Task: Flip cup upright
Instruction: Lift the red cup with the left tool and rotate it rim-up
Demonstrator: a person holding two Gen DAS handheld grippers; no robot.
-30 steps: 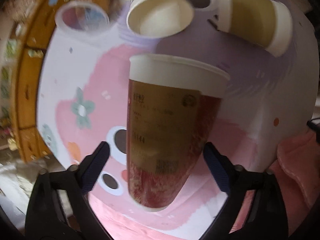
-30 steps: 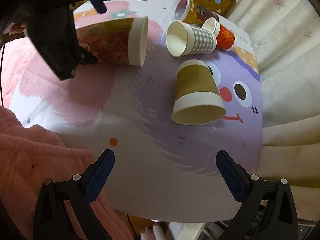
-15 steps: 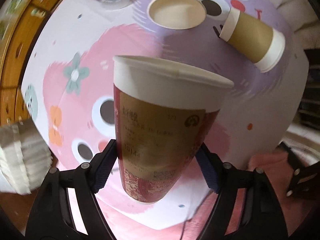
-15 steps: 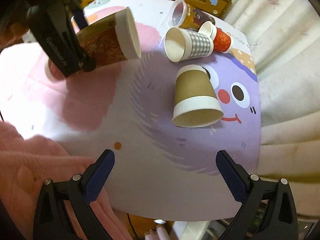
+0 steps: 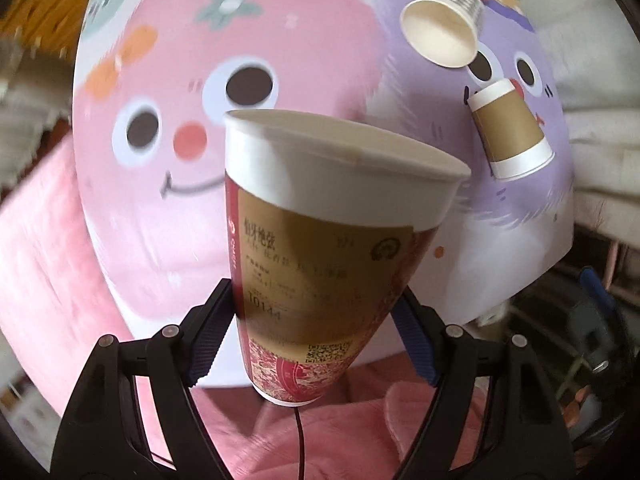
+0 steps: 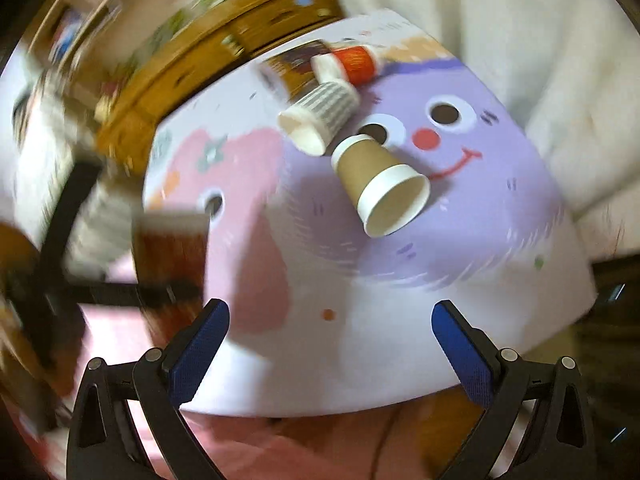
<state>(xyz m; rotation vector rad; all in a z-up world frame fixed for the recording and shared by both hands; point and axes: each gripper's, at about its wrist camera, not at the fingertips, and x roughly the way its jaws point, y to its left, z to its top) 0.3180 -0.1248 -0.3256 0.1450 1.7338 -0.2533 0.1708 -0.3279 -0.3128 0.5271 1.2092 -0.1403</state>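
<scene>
My left gripper (image 5: 312,320) is shut on a tall red and tan paper cup (image 5: 320,248) with a white rim, held in the air above the near edge of the table, rim away from the camera. In the right wrist view the same cup (image 6: 170,252) appears blurred at the left, rim up, with the left gripper's dark body beside it. My right gripper (image 6: 328,340) is open and empty above the table's near edge.
A pink and purple cartoon mat (image 5: 180,208) covers the table. A brown cup (image 6: 380,184), a checked cup (image 6: 320,116) and an orange cup (image 6: 352,64) lie on their sides at the far end. A pink blanket (image 5: 40,260) lies below.
My left gripper has lifted and turned the red and tan cup from lying sideways towards rim up, pulling it to the near edge. My right gripper has swung, its view is blurred.
</scene>
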